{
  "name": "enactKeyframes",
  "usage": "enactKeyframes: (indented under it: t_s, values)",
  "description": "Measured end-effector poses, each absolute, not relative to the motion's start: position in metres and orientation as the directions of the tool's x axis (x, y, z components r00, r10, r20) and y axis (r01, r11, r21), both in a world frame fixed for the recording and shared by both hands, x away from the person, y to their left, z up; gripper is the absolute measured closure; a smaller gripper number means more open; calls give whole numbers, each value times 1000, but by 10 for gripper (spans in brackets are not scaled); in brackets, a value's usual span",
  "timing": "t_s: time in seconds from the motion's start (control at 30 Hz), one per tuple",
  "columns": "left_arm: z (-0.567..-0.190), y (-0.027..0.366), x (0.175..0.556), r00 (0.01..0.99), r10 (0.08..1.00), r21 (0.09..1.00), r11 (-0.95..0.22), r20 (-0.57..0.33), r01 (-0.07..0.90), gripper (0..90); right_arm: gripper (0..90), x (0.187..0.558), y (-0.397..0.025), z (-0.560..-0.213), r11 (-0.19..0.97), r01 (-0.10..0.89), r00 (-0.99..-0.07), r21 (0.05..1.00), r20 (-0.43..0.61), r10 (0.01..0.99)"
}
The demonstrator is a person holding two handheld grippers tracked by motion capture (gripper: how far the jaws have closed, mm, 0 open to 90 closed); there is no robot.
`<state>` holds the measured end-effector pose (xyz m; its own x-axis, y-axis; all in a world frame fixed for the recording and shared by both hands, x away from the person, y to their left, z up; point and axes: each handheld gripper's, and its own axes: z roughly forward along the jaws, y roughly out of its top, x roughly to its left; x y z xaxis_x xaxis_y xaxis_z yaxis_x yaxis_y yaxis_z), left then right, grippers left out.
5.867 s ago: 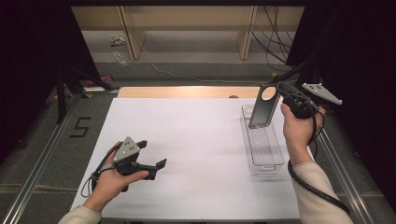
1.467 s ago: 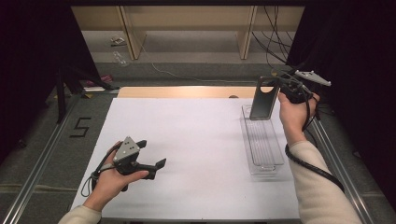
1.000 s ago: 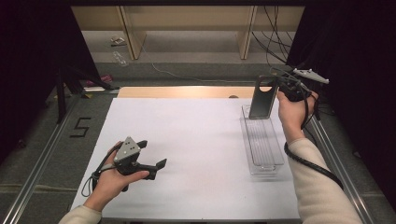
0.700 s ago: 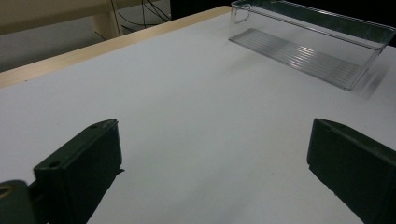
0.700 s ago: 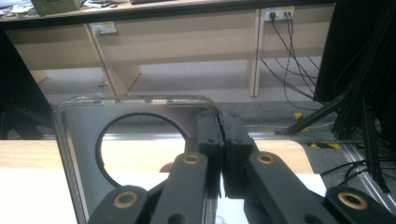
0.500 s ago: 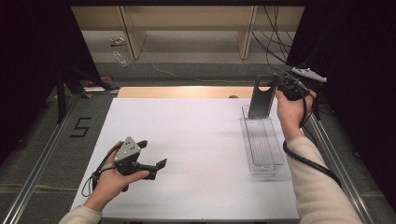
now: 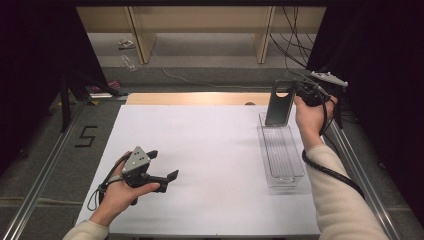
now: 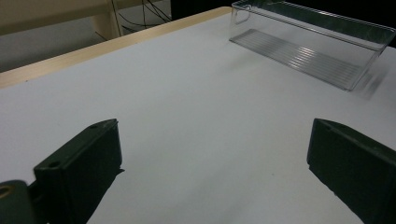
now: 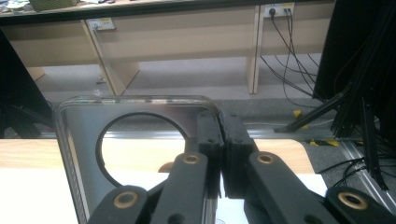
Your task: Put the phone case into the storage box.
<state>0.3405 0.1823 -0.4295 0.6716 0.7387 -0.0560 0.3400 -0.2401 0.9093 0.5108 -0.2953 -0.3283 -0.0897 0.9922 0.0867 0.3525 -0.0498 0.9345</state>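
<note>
My right gripper (image 7: 295, 95) pinched the clear phone case (image 7: 280, 102) by one edge above the tray (image 7: 282, 150); it could twist loose. My left fingers (image 8: 84, 158) stood open.

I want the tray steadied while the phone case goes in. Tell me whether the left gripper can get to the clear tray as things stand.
Probably yes. The left gripper has its jaws open and holds nothing, and bare white table lies between it and the clear tray. The right gripper holds the phone case over the tray's far end.
</note>
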Motion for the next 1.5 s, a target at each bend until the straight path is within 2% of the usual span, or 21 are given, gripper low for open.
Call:
enactKeyframes:
  t_s: [1.5]
  values:
    - [-429, 183, 341, 671, 739, 910, -237, -59, 341, 29, 885, 525, -296, -335, -47, 387, -70, 921, 80, 994]
